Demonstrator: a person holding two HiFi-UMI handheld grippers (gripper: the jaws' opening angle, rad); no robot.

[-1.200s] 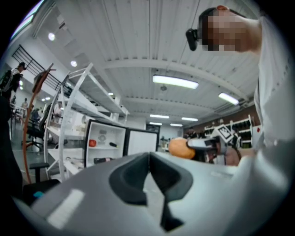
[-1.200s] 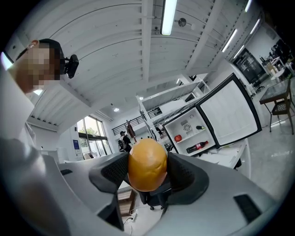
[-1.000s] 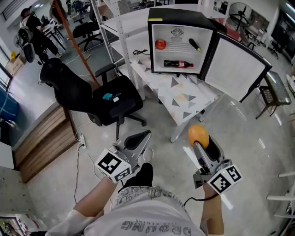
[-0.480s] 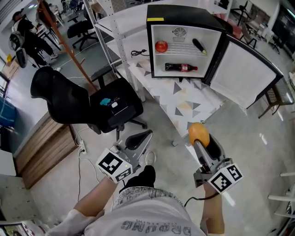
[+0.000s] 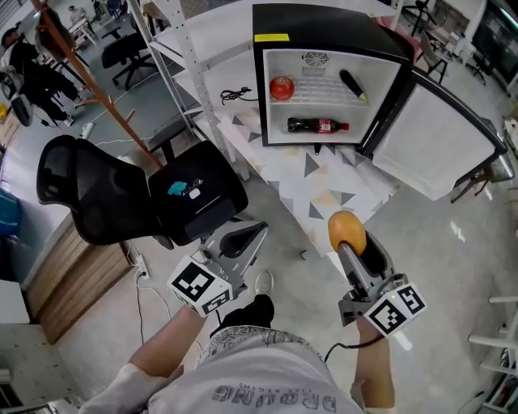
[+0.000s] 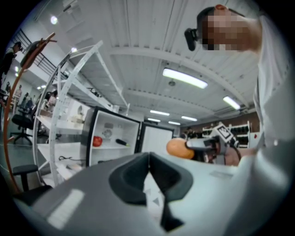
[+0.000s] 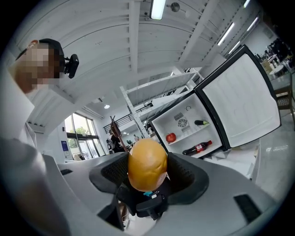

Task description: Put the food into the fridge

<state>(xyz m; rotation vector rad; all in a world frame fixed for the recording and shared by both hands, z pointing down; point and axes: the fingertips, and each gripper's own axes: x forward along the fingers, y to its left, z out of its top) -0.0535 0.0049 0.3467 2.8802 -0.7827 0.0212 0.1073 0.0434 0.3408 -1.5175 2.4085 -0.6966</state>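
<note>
Nearest, at the right: right gripper [image 5: 349, 241], clamped on an orange round food item [image 5: 346, 231], held in the air short of the table and well apart from the fridge. Seen fully only in the right gripper view: food item [image 7: 147, 165] wedged between both dark pads, filling the gap of that gripper [image 7: 148, 174].

Nearest, at the left: left gripper [image 5: 252, 235], held over the floor. Confirmed in the left gripper view alone: jaws of this gripper [image 6: 148, 169] pressed together, nothing between them. Also from that view only: side-on sight of the food item [image 6: 179, 149] at the other gripper's tip.

Middle distance, head view only: black office chair [image 5: 190, 194] to the left; white table [image 5: 324, 184] with grey triangle print.

Farthest: black fridge [image 5: 324, 23] on that table, door [image 5: 437, 141] swung open to the right. Inside: red apple [image 5: 282, 87] and a dark oblong item [image 5: 353, 83] on the upper shelf, well apart; cola bottle [image 5: 317, 125] lying flat below.
</note>
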